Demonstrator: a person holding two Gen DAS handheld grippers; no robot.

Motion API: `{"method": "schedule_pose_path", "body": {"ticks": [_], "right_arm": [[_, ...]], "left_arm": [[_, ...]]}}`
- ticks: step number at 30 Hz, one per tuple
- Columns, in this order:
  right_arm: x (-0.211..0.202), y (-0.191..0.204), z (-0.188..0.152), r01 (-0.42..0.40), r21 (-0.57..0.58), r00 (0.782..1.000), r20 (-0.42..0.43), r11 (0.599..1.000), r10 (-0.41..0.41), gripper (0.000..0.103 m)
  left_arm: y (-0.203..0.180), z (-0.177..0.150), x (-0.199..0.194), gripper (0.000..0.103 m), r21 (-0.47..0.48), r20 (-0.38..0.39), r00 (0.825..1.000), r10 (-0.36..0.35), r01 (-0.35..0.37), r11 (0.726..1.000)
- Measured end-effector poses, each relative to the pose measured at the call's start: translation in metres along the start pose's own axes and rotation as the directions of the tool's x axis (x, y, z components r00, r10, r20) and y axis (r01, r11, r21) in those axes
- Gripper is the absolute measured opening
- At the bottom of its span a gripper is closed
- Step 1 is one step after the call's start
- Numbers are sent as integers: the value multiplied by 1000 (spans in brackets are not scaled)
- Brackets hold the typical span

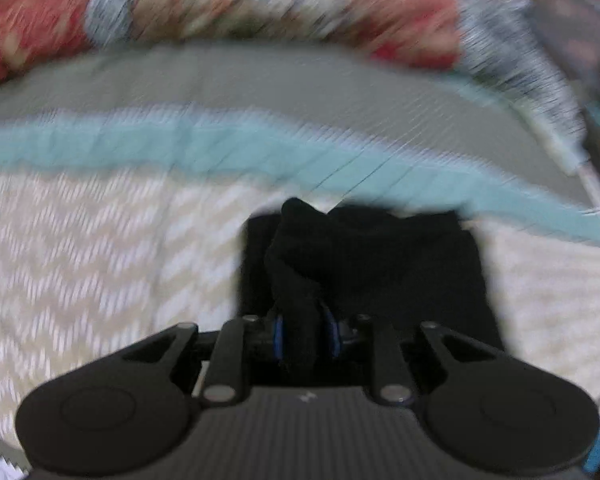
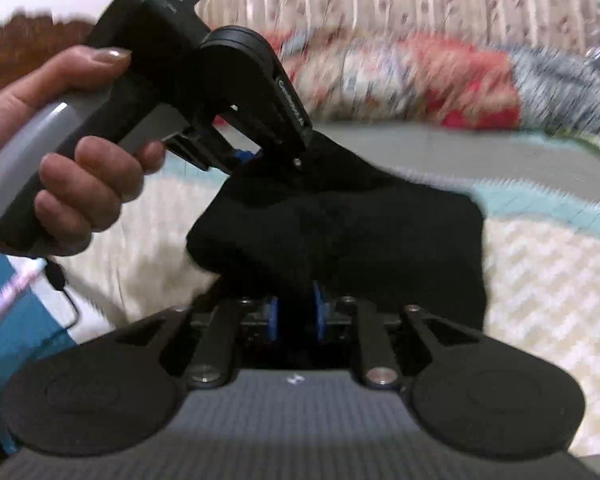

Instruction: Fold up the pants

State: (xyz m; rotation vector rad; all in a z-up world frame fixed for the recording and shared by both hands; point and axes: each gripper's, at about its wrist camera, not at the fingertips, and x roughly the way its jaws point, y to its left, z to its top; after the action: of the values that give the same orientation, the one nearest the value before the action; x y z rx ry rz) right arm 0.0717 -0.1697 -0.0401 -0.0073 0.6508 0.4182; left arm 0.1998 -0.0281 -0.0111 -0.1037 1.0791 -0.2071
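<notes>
While gripping black pants (image 2: 340, 232), left hand-held gripper (image 2: 260, 156) tilted downward, hand (image 2: 60, 152) wrapping handle

Left claw (image 2: 260, 156) tips buried in black pants (image 2: 380, 232), bedding (image 1: 100, 280) motion-blurred

We see our left gripper (image 1: 306, 338) as a matte black tool with a ribbed dark-grey top plate bearing a small white mark, two round black discs at its sides, black link arms pinned with silver screw heads, and blue-edged pads (image 1: 278, 338). Our right gripper (image 2: 296, 318) has the same build: ribbed grey plate, round discs, silver pins, blue pads (image 2: 274, 318). From the right wrist view, the left tool shows a pale grey handle, white lettering on its black body, and a thin black cable. Our left hand (image 2: 72, 136) has a glossy fingernail.
</notes>
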Motion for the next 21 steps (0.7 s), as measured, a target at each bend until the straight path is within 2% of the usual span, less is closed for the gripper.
{"method": "schedule_pose_path", "body": {"ticks": [1,3,4,5,7,10,13,14,15,16,17,19,21], "right_arm": [[6,-2,-2,-6,-8,1000,-15,1000,6,35],[0,0,0,-2,-37,1000,-8,999,2,35],[-7,-1,4,-14,-34,1000,-8,999,14,41],[-14,-4,6,-40,-18,999,4,999,40,56],[-33,-10,6,-59,17,997,44,998,58,70],[-60,-11,1,-35,39,995,99,999,31,69],[-82,-17,-11,-21,116,992,127,993,6,69],[-88,-20,-15,-17,143,991,137,990,-3,69],[-92,-24,-16,-9,167,989,148,986,-16,69],[-93,-29,-16,1,186,987,160,983,-31,69],[-94,-36,-16,15,205,985,168,979,-50,69],[-93,-52,-17,47,268,984,154,962,-91,70],[-86,-70,-19,29,348,988,135,937,-80,74]], "left_arm": [[4,-6,15,30,5,-23,999,38,-38,999],[5,-14,22,58,17,10,996,89,-89,996],[4,-16,19,59,25,32,994,105,-106,994],[2,-16,13,58,33,46,994,96,-97,995],[0,-17,1,57,37,68,994,84,-87,996],[3,-23,-21,59,23,118,992,44,-48,999],[8,-33,-31,63,14,126,992,29,-31,999],[9,-38,-32,70,15,121,992,23,-25,1000],[11,-41,-33,84,20,118,993,17,-19,1000],[12,-45,-33,89,25,120,993,9,-12,1000],[13,-50,-34,100,28,123,992,5,-9,1000],[18,-55,-32,103,11,122,993,-3,2,1000],[25,-57,-28,103,-27,98,994,-40,43,999]]}}
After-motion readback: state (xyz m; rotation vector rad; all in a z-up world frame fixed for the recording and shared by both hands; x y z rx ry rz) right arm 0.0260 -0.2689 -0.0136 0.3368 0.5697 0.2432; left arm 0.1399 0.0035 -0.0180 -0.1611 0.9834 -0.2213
